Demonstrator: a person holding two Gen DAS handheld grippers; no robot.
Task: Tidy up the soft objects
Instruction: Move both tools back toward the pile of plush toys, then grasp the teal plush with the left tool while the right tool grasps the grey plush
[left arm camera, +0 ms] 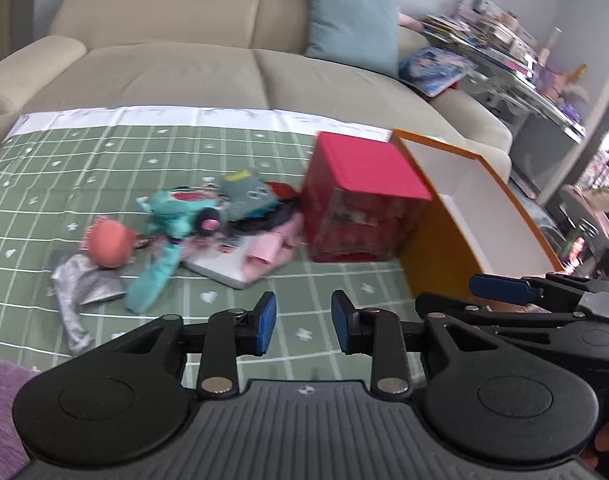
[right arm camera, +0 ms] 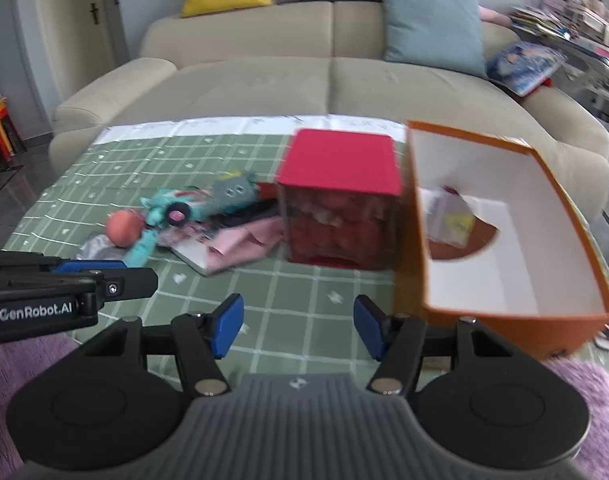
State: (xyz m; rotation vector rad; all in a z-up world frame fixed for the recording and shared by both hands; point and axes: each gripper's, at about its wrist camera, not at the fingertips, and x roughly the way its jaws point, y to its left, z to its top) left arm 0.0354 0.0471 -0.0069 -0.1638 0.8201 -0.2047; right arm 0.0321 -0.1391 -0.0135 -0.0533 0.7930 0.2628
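A loose heap of soft toys and cloth lies on the green grid-patterned cloth (right arm camera: 264, 280) of the desk: a teal plush figure with long limbs (right arm camera: 164, 216), a grey plush with round eyes (right arm camera: 234, 192), a salmon-pink round soft ball (right arm camera: 123, 229), a silver crumpled fabric piece (left arm camera: 80, 292) and a pale pink folded cloth (right arm camera: 240, 246) draped over a thin white book (right arm camera: 192, 254). Touching the heap on its right side stands a red-lidded clear cube box (right arm camera: 340, 200) with reddish contents; just beside that is an open orange cardboard box with white lining (right arm camera: 504, 280), tilted so that its opening shows and already holding a few small items, blurred beyond naming. The left gripper (left arm camera: 303, 322) and the right gripper (right arm camera: 298, 326) both hover over bare cloth on the near side of the heap, jaws parted and holding nothing. The task appears to be at the reach-and-select stage. A clean pick would likely take an outlying piece first, such as the ball or the silver fabric, pinching a bunched fold with the jaws spread wide on approach, so that the tangled teal limbs and the book are not dragged along. Beyond the desk is a beige sofa (right arm camera: 304, 80) with yellow and blue cushions.
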